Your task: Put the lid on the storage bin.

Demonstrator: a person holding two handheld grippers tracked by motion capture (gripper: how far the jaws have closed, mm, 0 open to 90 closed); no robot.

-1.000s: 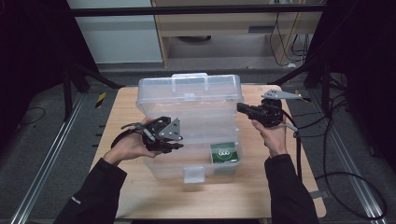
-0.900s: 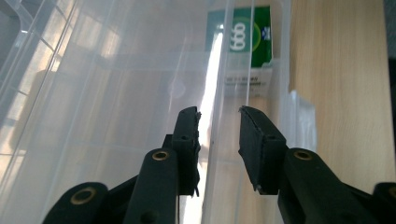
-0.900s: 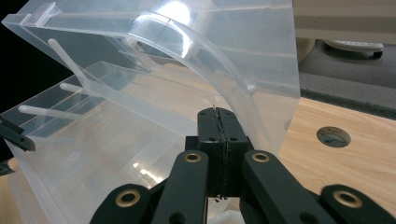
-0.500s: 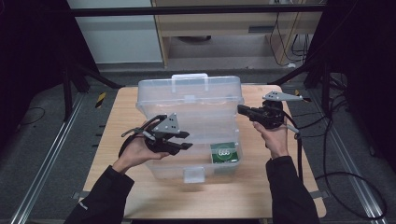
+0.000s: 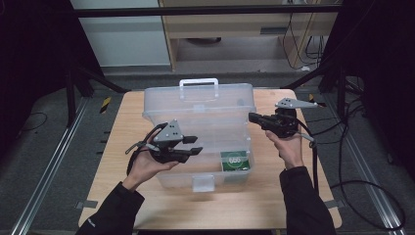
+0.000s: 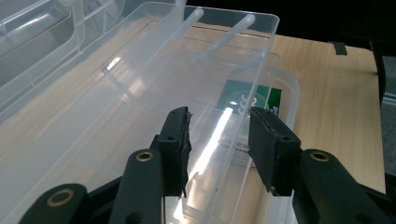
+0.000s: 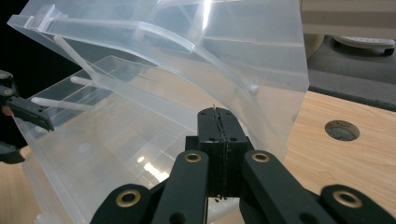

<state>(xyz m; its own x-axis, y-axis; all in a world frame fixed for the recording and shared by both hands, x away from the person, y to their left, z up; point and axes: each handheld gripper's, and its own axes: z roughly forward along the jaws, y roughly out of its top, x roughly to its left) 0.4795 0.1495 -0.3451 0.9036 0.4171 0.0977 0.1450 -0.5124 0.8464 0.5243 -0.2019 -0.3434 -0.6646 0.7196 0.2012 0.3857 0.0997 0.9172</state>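
Wooden bench (image 5: 122, 132), grey floor (image 5: 49, 147); clear storage box (image 5: 205, 112). Your left gripper (image 5: 193, 145) spread, just widened, empty; right gripper (image 7: 218, 122) pressed together. Right gripper view adds a bench hole (image 7: 342, 130).

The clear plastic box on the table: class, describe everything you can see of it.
The clear plastic box is see-through, with a hinged lid raised and a carry handle on the lid's far edge. It stands mid-table on the wooden top. A green packet lies inside, at its near right corner.
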